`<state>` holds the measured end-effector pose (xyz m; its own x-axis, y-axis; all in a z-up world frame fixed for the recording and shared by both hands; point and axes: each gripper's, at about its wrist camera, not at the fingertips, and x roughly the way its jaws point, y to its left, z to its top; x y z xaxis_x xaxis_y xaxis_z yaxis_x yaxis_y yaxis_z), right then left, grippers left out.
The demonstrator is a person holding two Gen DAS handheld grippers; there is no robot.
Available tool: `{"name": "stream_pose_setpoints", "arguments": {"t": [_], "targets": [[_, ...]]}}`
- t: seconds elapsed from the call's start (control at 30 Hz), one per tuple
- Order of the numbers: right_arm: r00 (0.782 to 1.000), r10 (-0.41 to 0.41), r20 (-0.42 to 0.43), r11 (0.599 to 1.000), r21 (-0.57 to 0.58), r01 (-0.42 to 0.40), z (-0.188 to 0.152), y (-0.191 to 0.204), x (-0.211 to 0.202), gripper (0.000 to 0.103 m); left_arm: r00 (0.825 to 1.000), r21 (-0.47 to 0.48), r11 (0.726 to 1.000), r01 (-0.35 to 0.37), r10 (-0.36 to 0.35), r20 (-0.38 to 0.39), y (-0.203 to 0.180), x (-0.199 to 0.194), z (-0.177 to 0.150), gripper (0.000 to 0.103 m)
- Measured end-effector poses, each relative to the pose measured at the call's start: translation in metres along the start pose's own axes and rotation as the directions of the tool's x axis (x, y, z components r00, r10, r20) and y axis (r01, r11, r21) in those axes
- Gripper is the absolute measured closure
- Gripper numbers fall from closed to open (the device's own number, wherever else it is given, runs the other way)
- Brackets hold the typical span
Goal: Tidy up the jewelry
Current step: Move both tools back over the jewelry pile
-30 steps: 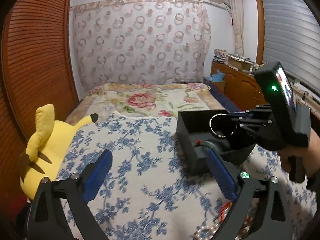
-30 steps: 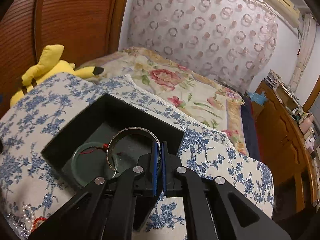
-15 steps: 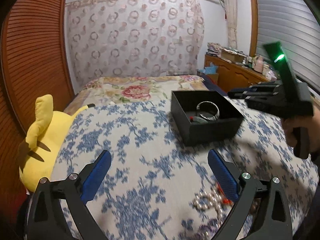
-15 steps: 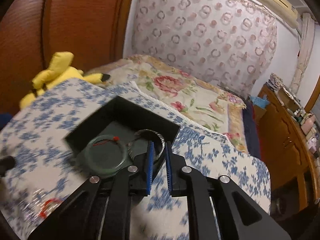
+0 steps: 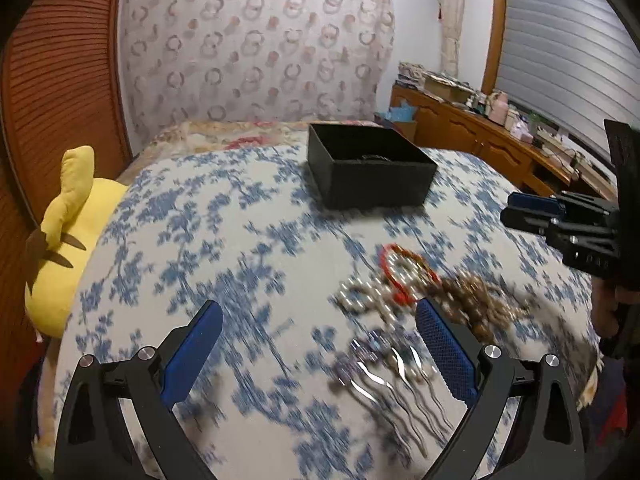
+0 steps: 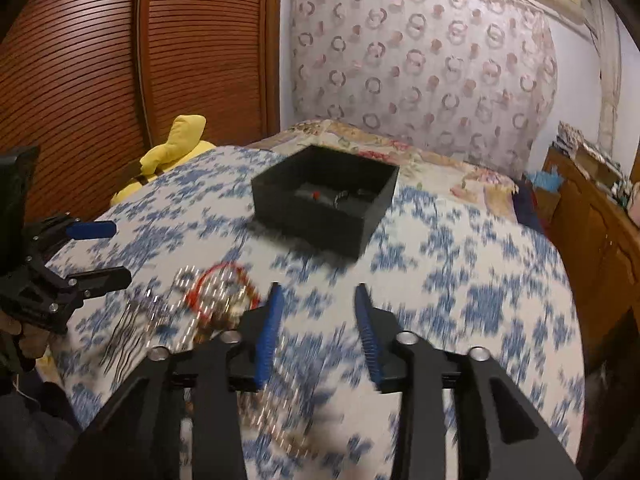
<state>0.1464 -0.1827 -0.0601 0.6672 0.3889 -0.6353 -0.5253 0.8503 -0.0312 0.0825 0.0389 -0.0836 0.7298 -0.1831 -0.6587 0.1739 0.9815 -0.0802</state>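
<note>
A black open box (image 5: 370,168) (image 6: 326,206) sits on the blue-flowered bedspread and holds a silver bangle (image 5: 374,157) and a green bangle with red thread (image 6: 316,195). Nearer me lies a pile of jewelry: a red bead bracelet (image 5: 404,274) (image 6: 216,284), pearl beads (image 5: 362,298), a brown bead string (image 5: 476,300) and a metal hair comb (image 5: 392,380) (image 6: 128,328). My left gripper (image 5: 320,354) is open and empty above the pile's left side. My right gripper (image 6: 316,328) is open and empty, just right of the pile; it also shows in the left wrist view (image 5: 532,208).
A yellow plush toy (image 5: 68,236) (image 6: 168,156) lies at the bed's left edge by the wooden slatted wardrobe (image 6: 120,80). A wooden dresser (image 5: 480,140) with clutter stands to the right. A floral quilt (image 6: 440,168) covers the far end of the bed.
The right gripper let go of the silver bangle into the box, opened and drew back toward the jewelry pile. The left gripper also pulled back and now looks down on the pile.
</note>
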Motion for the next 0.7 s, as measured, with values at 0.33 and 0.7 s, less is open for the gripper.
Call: {"name": "stream_pose_setpoints", "arguments": {"t": [0.33,0.7], "targets": [[0.998,0.038,-0.045,0.998,0.056,-0.035,-0.043,0.006,-0.012,0.06,0.996,0.032,0.998,0.046,-0.043,-0.075,-0.026,0.008,-0.019,0.009],[0.997,0.073,-0.03,0.995,0.065,-0.071,-0.054,0.025,-0.019,0.06,0.994,0.057,0.998,0.014,-0.008,-0.11,-0.037,0.021,-0.017,0.03]]}}
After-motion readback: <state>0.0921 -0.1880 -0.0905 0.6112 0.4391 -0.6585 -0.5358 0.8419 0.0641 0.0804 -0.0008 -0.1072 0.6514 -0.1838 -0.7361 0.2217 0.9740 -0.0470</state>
